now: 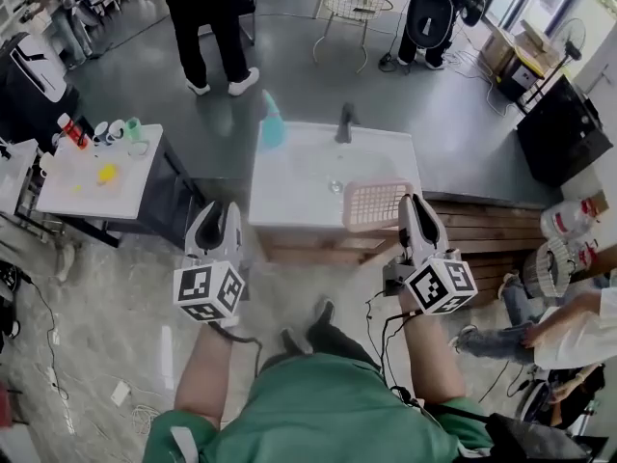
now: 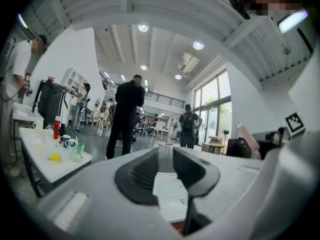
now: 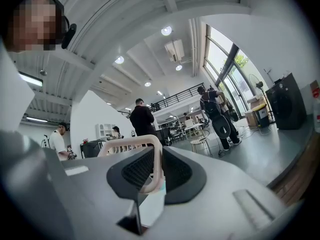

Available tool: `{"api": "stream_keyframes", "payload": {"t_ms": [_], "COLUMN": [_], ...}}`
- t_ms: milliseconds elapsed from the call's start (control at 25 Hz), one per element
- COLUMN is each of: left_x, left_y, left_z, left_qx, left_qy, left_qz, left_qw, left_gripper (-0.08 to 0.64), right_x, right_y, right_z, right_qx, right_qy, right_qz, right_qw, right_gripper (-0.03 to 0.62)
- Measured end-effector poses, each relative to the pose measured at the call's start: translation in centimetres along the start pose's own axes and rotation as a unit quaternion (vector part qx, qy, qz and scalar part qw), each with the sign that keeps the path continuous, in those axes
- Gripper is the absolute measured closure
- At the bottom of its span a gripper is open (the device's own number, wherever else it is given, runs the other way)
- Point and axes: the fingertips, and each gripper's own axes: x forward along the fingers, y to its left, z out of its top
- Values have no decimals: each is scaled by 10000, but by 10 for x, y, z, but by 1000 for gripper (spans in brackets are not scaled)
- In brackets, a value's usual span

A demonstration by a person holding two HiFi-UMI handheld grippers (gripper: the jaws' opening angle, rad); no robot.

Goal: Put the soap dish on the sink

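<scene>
Grey hall floor (image 1: 145, 75) runs all round the white sink (image 1: 299, 186), and people (image 1: 207, 27) stand well beyond its far edge. Well to the left of the sink is a white side surface (image 1: 67, 191) with a few cups (image 1: 114, 130) on it; none of that belongs to your job.

Your left gripper (image 1: 220, 210) hangs just beside the sink's front left corner. Its own view shows the jaws a little apart with nothing between them, only the sink's white top through the gap.

Along the sink's back edge, a teal bottle (image 1: 272, 123) stands at the left corner and the faucet (image 1: 344, 123) stands near the middle.

At the sink's front right corner is the pink slatted soap dish (image 1: 374, 205), carried by your right gripper (image 1: 413, 205). The right gripper view shows the dish's pink rim pinched tight between that gripper's jaws.

You look to be near the end of the task. The dish is already at the sink and lies mostly over its top, close to the front edge. From these views you cannot tell whether its base is resting on the top or held just clear of it.

What is left, as I judge it, is to settle the dish flat with its whole base on the sink, a little in from that front edge, then let go of the rim.
</scene>
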Motion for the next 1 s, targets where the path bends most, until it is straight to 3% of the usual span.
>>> {"api": "stream_keyframes", "payload": {"t_ms": [720, 1000], "left_x": [189, 231], "left_y": [28, 41], "left_z": [-3, -3], "left_qx": [190, 213], "left_qy": [175, 261], "left_qz": [650, 855], "left_qw": [9975, 9958], "left_gripper": [472, 472], "right_x": [221, 276], "right_y": [-96, -109], "right_z": [-27, -42], "right_qx": [340, 484], "right_qy": [441, 678], "right_qz": [618, 792], "right_qw": [9965, 9934], "right_gripper": [541, 541]}}
